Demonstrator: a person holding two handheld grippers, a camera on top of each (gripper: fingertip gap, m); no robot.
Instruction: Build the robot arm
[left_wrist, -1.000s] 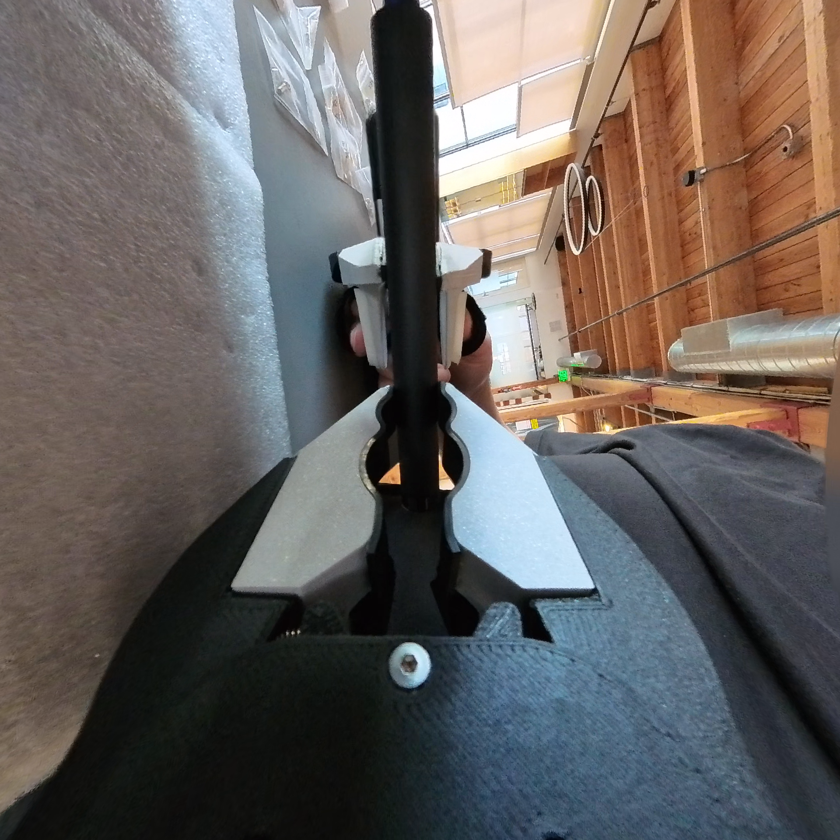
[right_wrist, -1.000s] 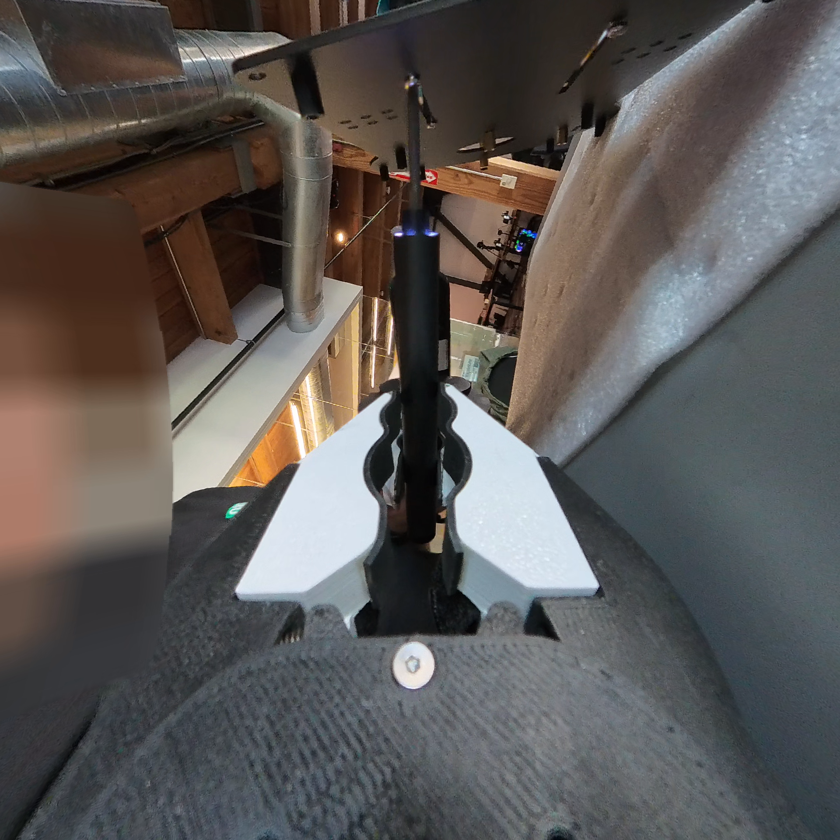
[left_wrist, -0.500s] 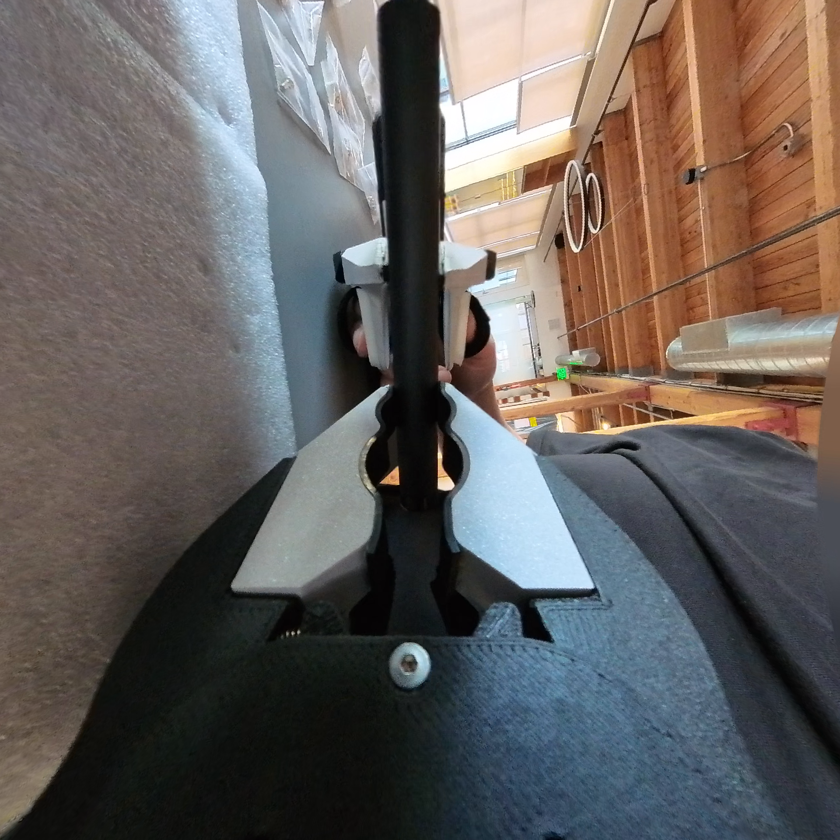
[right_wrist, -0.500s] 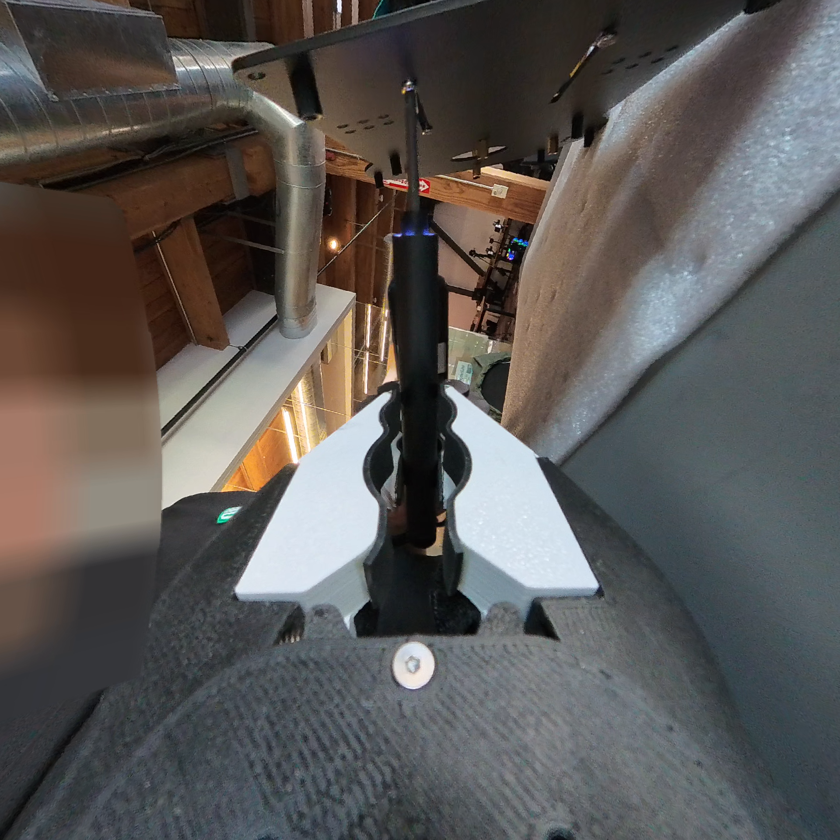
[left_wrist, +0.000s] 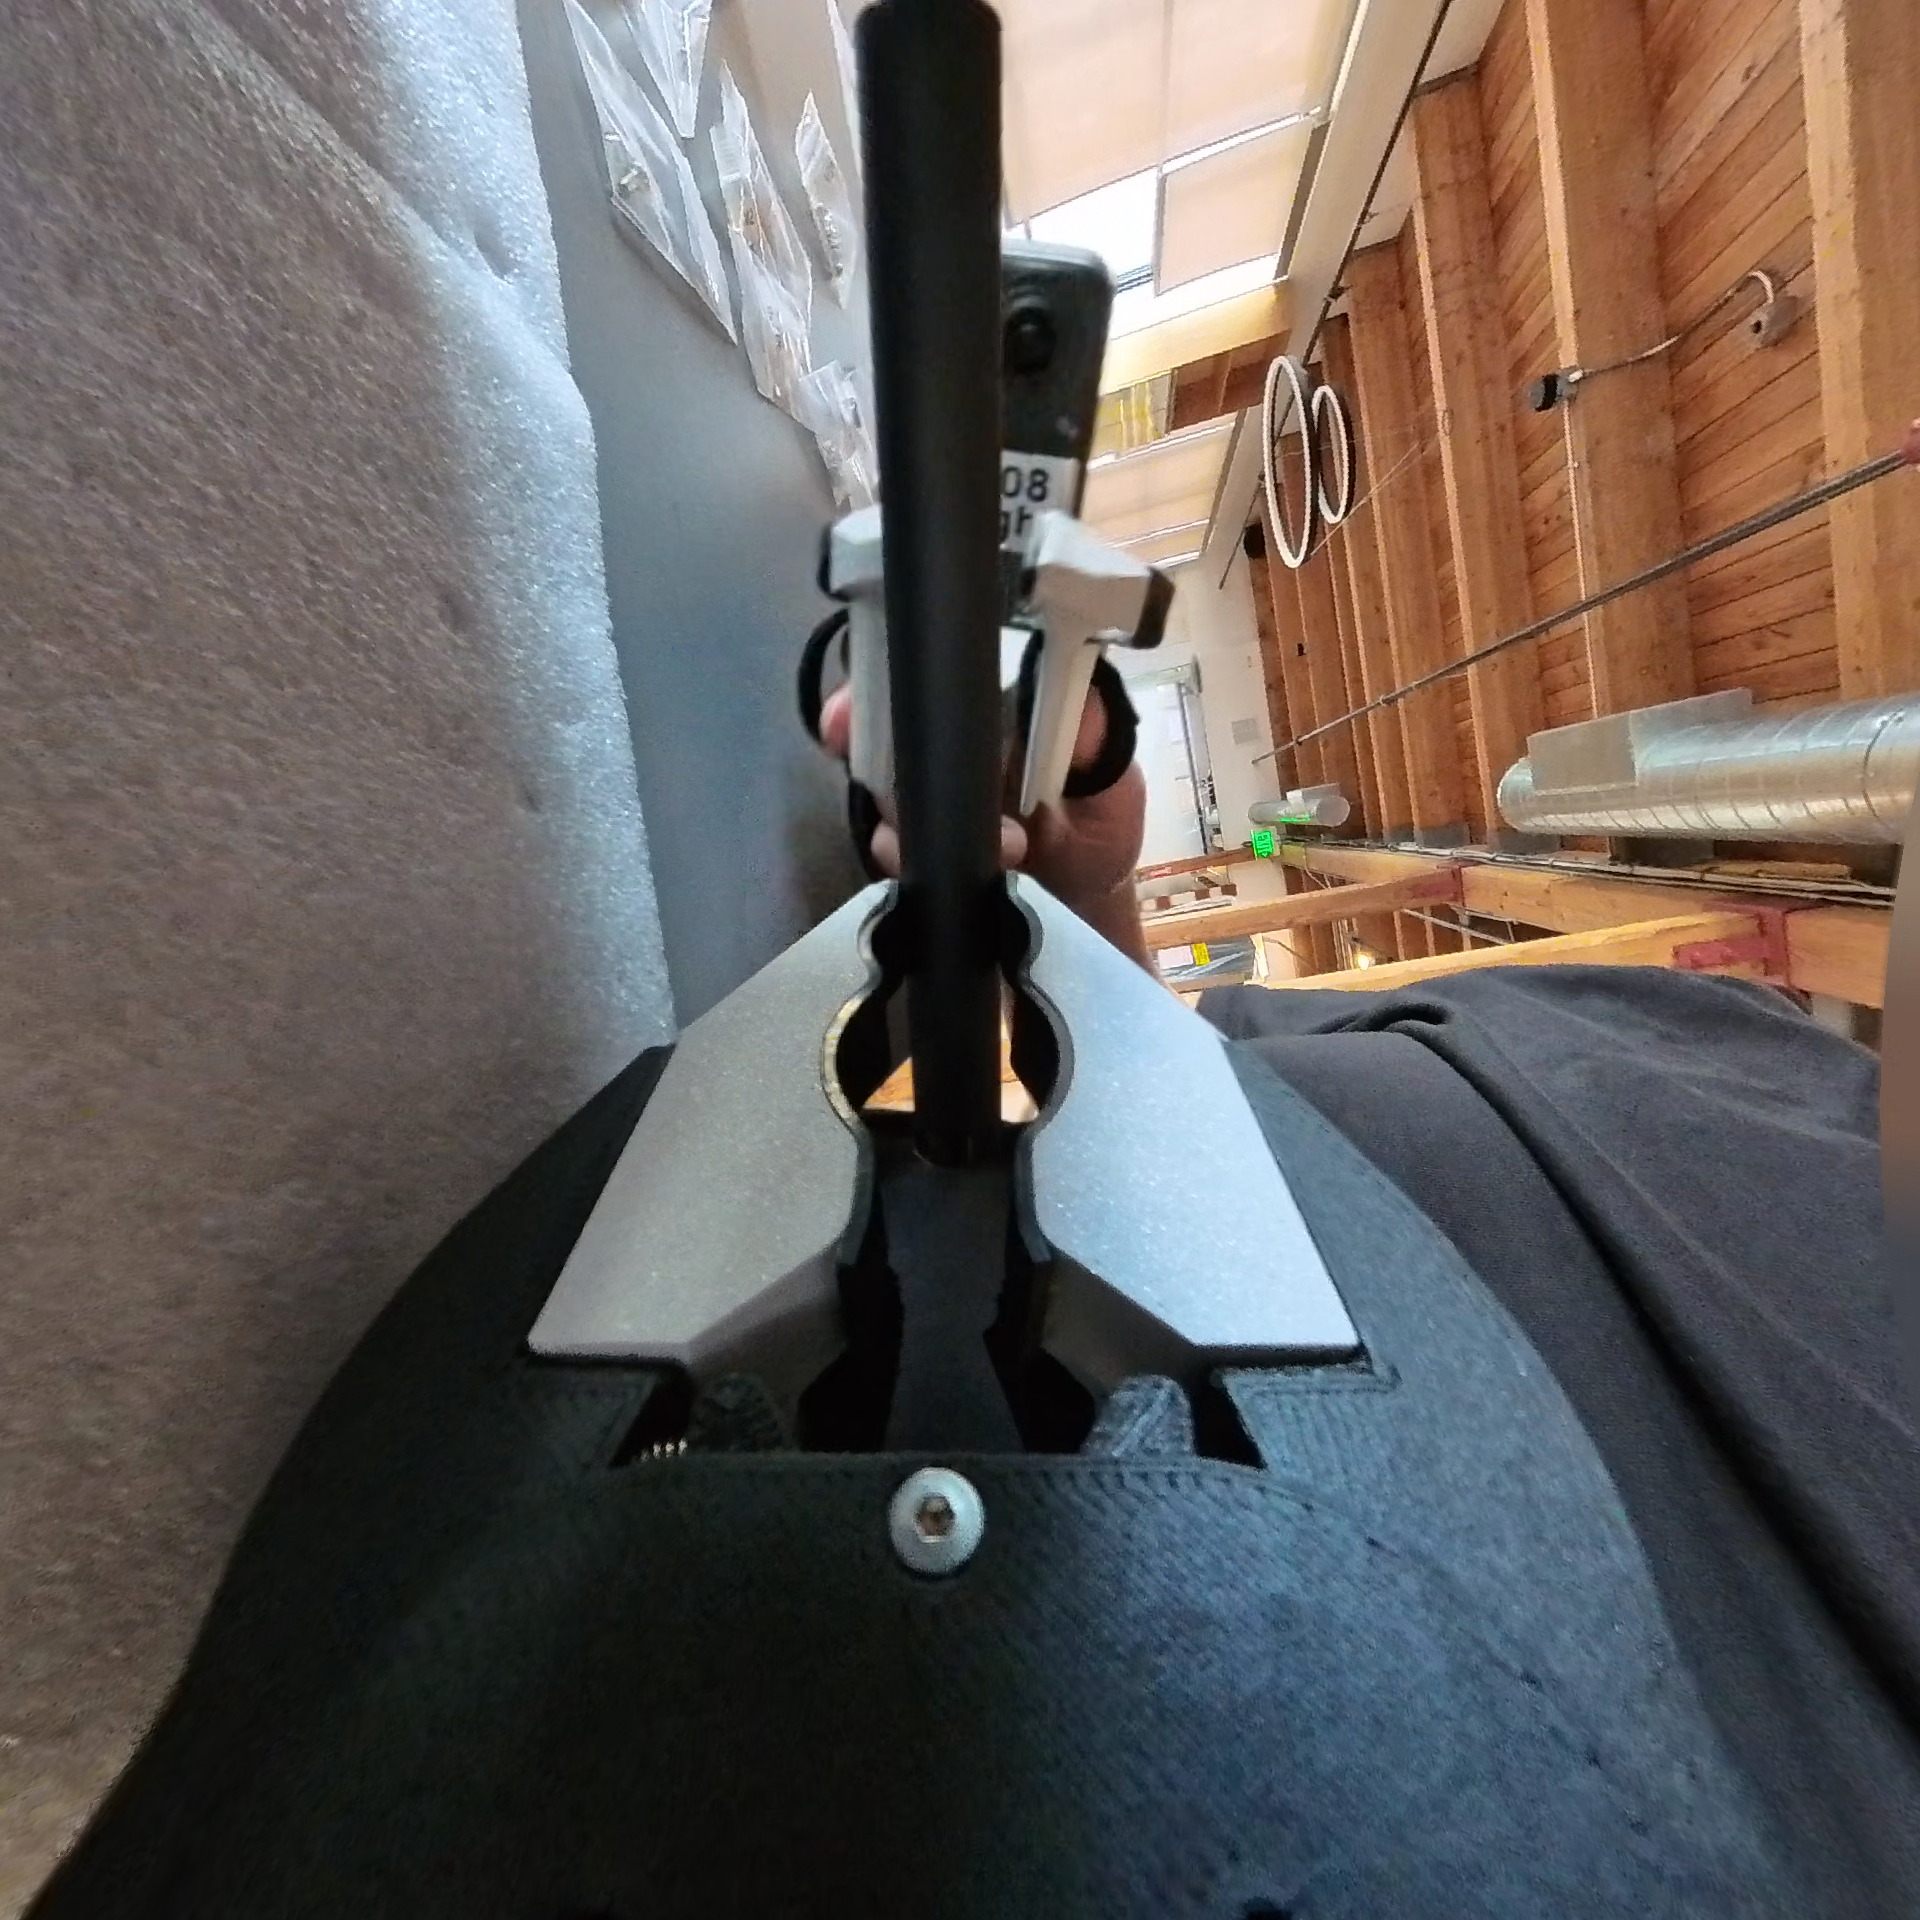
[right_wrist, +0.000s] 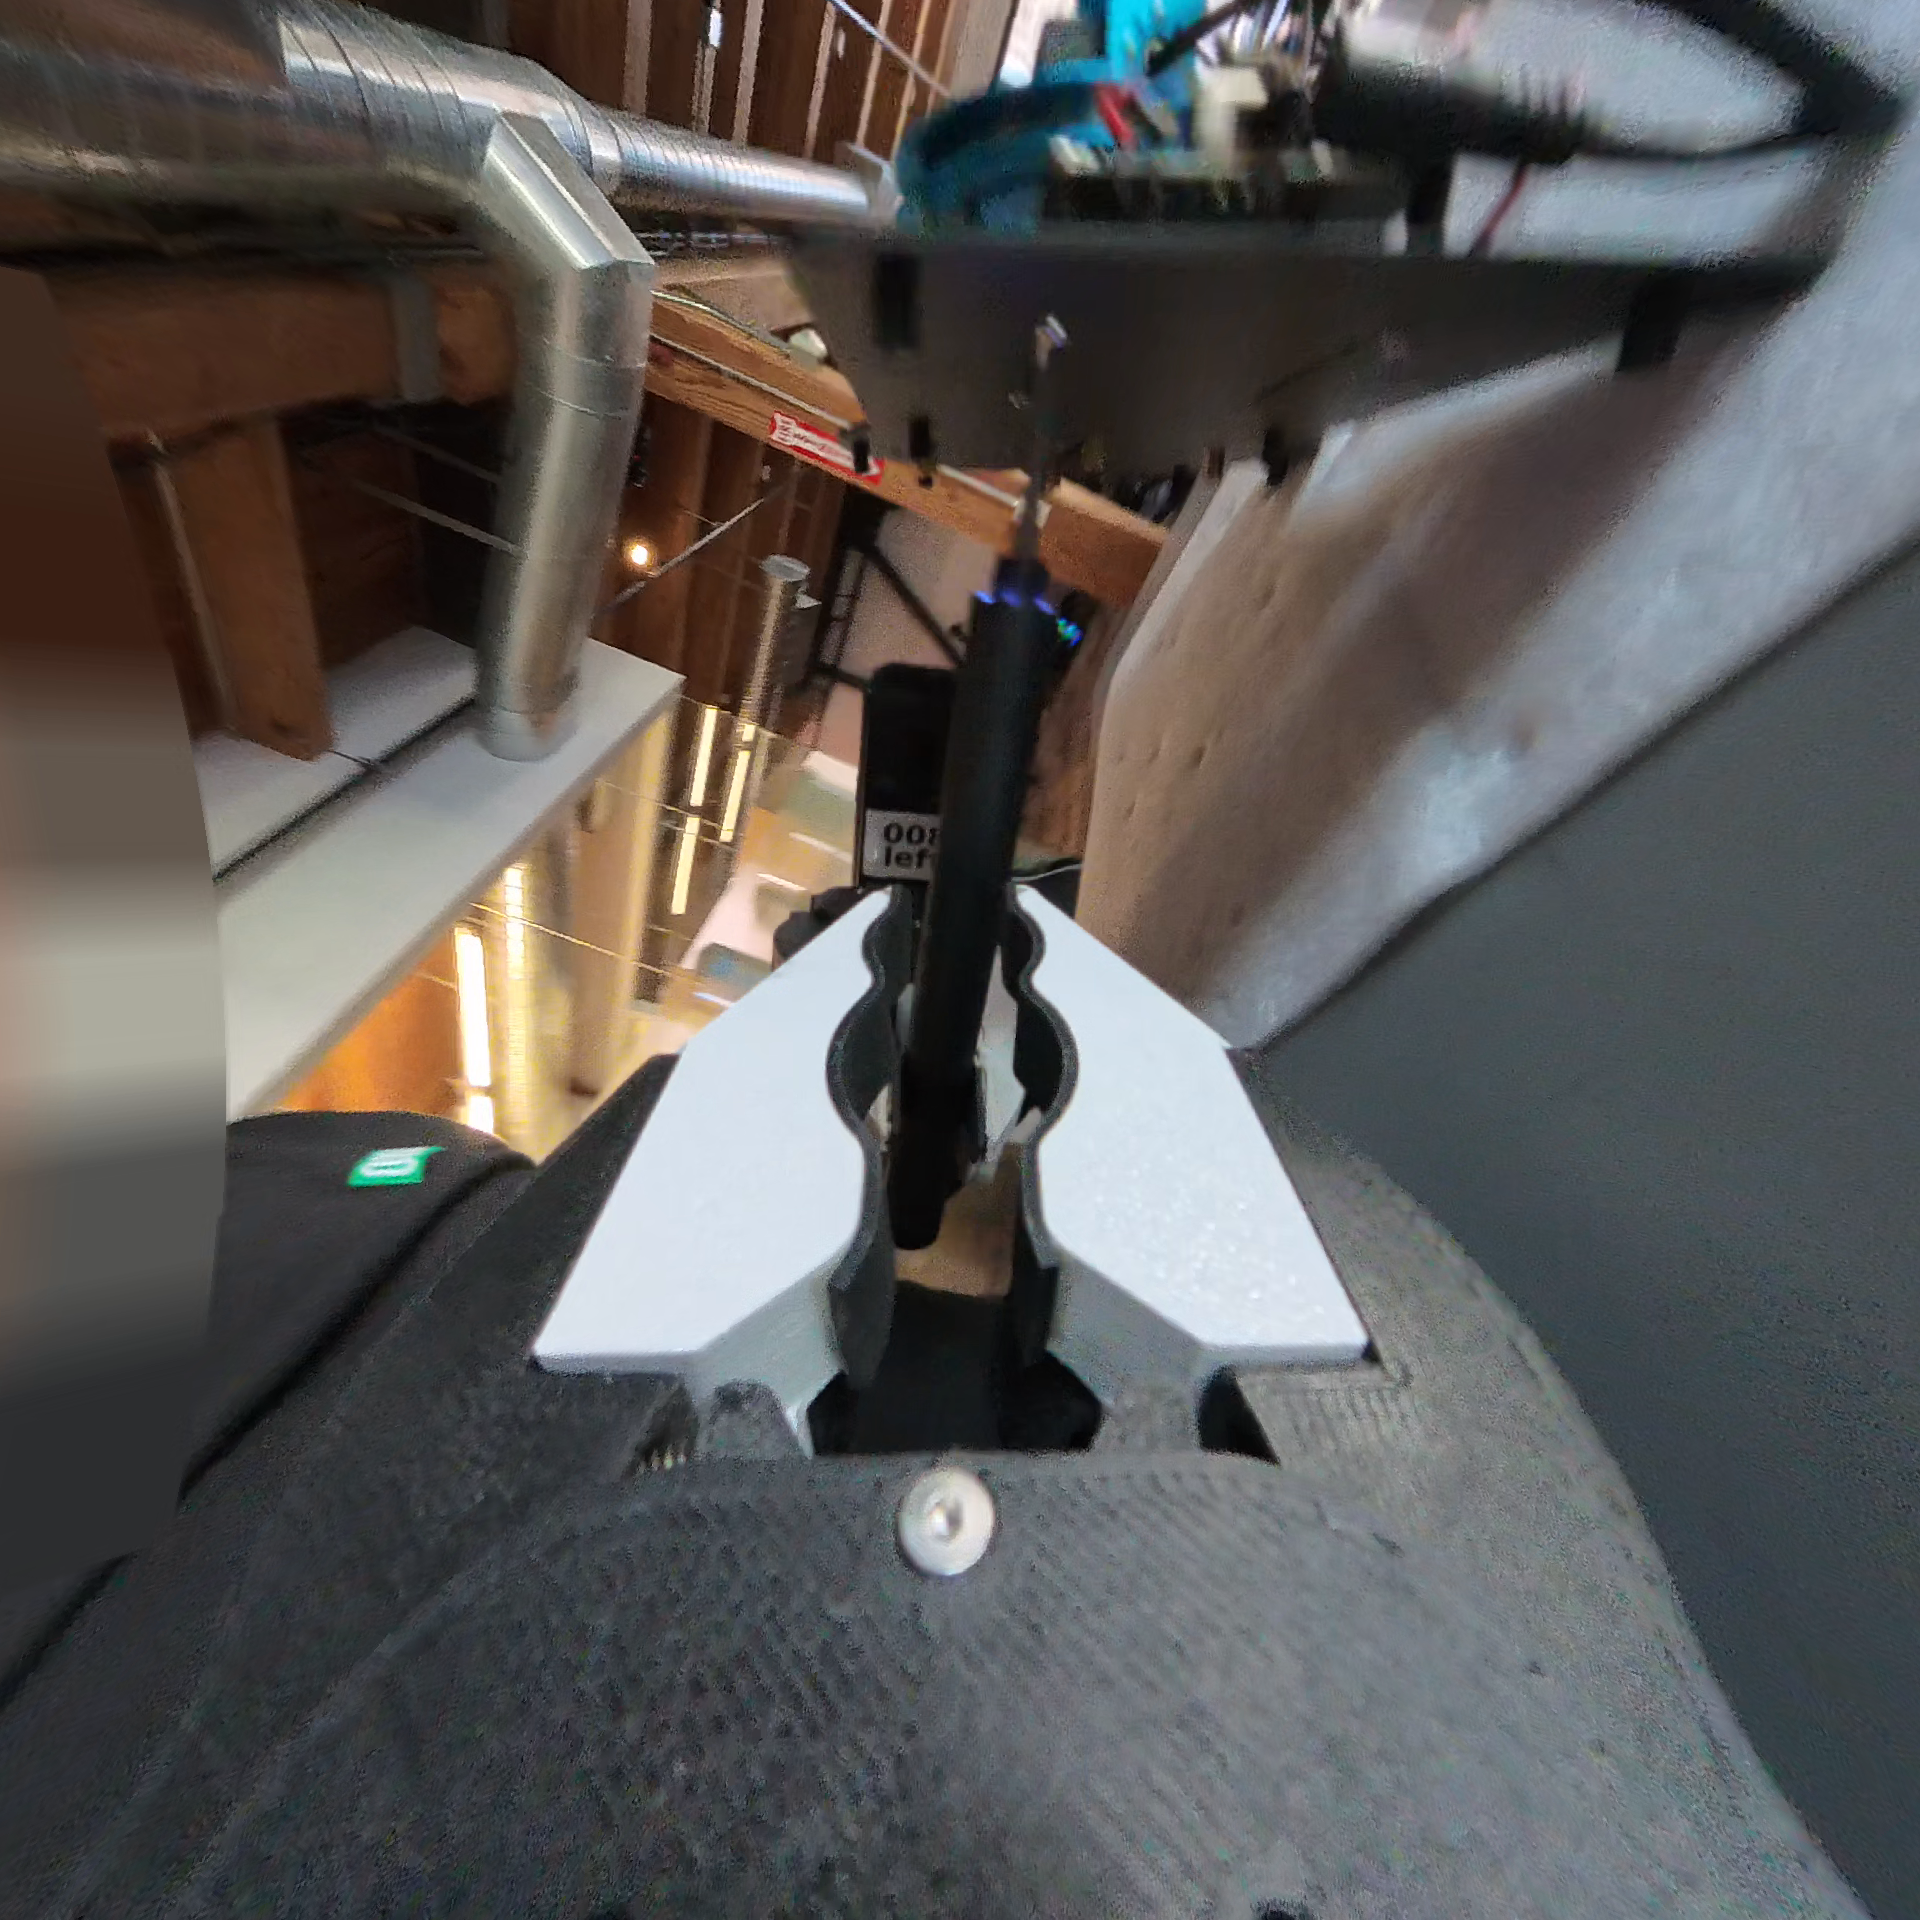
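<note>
Black screwdriver (left_wrist: 928, 582) is clamped between the closed jaws of the left gripper (left_wrist: 943, 914). The right gripper (right_wrist: 961, 914) has loosened: its jaws now stand slightly apart, the tool tilted between them, bit against the dark plate (right_wrist: 1195, 343), which now sits more edge-on.
</note>
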